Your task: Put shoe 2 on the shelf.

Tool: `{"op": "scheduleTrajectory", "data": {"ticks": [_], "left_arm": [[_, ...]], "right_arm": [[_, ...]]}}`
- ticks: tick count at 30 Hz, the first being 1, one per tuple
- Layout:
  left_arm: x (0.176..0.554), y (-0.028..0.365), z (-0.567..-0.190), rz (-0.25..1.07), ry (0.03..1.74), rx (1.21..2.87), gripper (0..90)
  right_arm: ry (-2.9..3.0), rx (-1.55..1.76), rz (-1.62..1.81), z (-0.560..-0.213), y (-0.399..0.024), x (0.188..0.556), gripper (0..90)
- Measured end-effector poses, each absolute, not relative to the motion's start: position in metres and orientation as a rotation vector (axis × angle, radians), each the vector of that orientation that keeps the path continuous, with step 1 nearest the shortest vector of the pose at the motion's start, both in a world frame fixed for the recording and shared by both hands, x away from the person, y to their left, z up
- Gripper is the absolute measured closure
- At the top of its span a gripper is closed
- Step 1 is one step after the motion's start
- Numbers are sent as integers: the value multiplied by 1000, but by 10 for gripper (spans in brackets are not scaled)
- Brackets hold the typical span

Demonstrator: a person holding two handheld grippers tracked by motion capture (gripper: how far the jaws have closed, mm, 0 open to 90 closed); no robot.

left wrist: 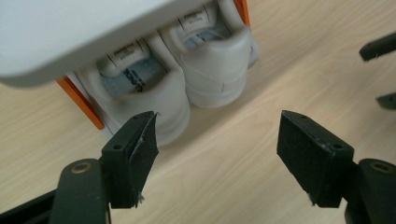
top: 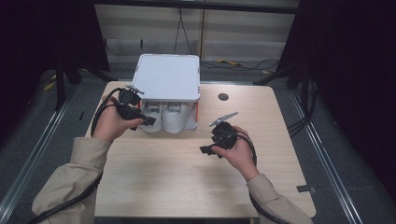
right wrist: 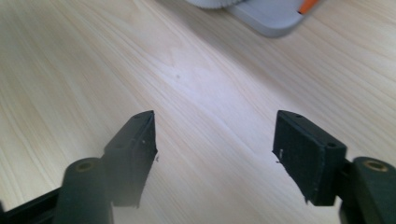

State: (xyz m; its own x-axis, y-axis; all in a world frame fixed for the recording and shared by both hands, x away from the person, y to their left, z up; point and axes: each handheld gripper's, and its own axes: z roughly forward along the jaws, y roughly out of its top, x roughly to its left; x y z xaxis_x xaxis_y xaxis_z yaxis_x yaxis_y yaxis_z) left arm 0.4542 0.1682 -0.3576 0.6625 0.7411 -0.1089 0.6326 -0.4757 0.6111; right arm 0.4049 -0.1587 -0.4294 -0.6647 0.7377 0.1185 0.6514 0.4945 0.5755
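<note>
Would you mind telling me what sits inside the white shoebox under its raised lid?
A pair of white sneakers lies inside the white shoebox with orange corners, heels toward the person. The flat white lid covers their front halves, so the toes are hidden.

Counter (top: 177, 177): light wood-grain top with rounded corners, standing on grey floor (top: 42, 135); small dark round disc (top: 223, 96) set in the surface far of centre, to the right. Open shoe box (top: 196, 114) with orange edges rests on the far-left part, white lid (top: 169, 77) raised over it, a pair of white shoes (top: 173, 119) inside, heels toward the near side. Near half of the wood is bare.
</note>
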Motion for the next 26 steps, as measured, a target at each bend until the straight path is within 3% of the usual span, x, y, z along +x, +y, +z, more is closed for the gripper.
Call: {"op": "scheduleTrajectory", "data": {"ticks": [26], "left_arm": [[395, 203, -450, 133, 1059, 2276, 227]], "right_arm": [[2555, 1195, 862, -460, -240, 344, 193]]}}
